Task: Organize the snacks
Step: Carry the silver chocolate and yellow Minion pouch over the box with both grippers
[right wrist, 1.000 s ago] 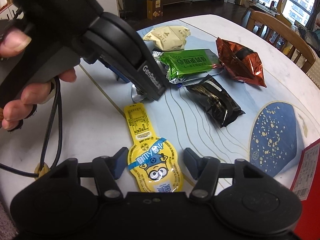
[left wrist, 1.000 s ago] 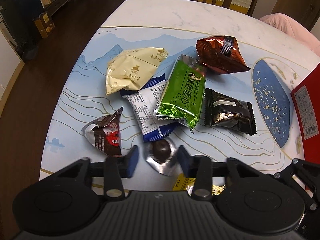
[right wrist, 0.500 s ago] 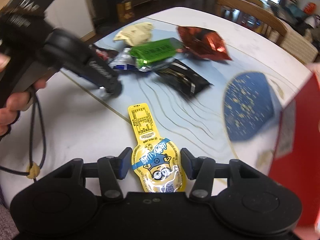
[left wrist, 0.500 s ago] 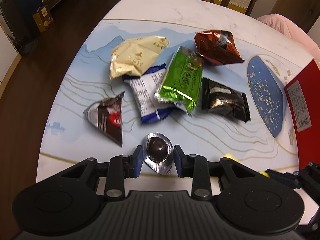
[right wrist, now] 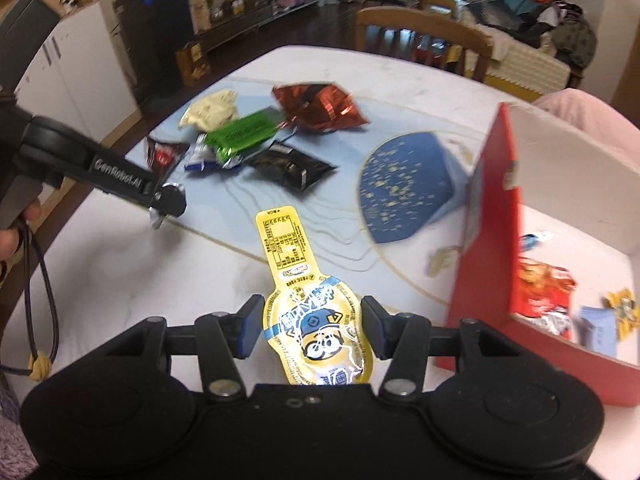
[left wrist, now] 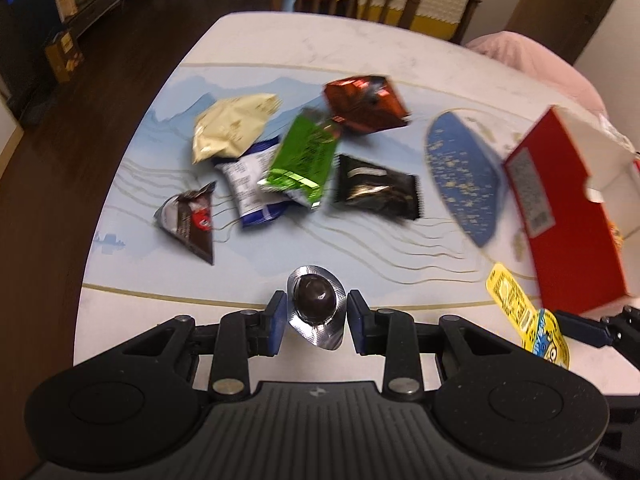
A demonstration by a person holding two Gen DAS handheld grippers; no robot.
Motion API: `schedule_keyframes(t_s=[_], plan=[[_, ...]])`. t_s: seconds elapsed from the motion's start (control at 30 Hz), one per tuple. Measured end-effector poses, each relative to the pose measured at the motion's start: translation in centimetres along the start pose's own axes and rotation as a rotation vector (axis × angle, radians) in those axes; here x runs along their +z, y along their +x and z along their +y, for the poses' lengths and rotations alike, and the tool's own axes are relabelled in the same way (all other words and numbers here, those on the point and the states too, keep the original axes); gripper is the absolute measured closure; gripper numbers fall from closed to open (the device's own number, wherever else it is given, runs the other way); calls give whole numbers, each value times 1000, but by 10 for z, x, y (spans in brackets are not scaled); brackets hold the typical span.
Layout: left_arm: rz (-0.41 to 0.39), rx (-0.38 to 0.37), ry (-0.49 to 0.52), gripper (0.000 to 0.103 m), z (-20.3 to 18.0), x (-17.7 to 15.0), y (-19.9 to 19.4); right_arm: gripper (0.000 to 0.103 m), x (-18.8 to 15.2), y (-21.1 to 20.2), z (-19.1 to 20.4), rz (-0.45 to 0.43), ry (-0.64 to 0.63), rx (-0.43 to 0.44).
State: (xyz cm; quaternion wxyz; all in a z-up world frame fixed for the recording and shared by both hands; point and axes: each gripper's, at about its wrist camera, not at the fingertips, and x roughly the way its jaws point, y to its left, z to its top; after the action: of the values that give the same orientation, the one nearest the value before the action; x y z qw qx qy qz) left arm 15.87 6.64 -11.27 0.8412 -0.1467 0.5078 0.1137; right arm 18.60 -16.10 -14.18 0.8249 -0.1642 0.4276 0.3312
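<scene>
— What can't you make out from your end?

— The wrappers' print is smeared by blur, so I can't read any label. The red box (right wrist: 480, 264) is cut off at the frame edge on both cameras, and its near wall hides most of what lies inside; I see only a few crumpled wrappers on its white floor. In the right camera, the left claw (right wrist: 166, 204) hides all but a sliver of foil.

— And the claws?

— My left claw (left wrist: 316, 312) is clamped on the foil chocolate cup (left wrist: 316, 304), a silvery teardrop blister with a glossy dark dome. My right claw (right wrist: 312, 328) is clamped on the yellow pouch (right wrist: 308, 308), flat, shiny, with a long neck and a cartoon face. Both are lifted clear of the counter (left wrist: 360, 44), left of the red box.

— Compared with a second ago?

— Then both snacks lay on the counter with the pads apart around them. Now the pads press in and both have risen. The box's open interior has also come into view. The pile left of the box hasn't shifted: cream bag (left wrist: 228, 128), green foil bar (left wrist: 304, 160), copper bag (left wrist: 364, 104), black pack (left wrist: 376, 190).
</scene>
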Motion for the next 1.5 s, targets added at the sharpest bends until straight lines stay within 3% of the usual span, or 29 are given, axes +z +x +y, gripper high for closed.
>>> schedule_keyframes(t_s=[0.4,0.77,1.1,1.5], plan=[[-83,-88,136,72,-62,4,-53,52,-2,-70,-39,-127,102,-69],[-144,-150,229,72,-125,22,-77,52,2,-106,-82,-199,155,-132],[-184,-178,295,72,-185,40,-81,52,10,-113,-134,-222,179,-202],[-140,-197,337,72,-254,63,-50,52,2,-104,-194,-177,190,-253]])
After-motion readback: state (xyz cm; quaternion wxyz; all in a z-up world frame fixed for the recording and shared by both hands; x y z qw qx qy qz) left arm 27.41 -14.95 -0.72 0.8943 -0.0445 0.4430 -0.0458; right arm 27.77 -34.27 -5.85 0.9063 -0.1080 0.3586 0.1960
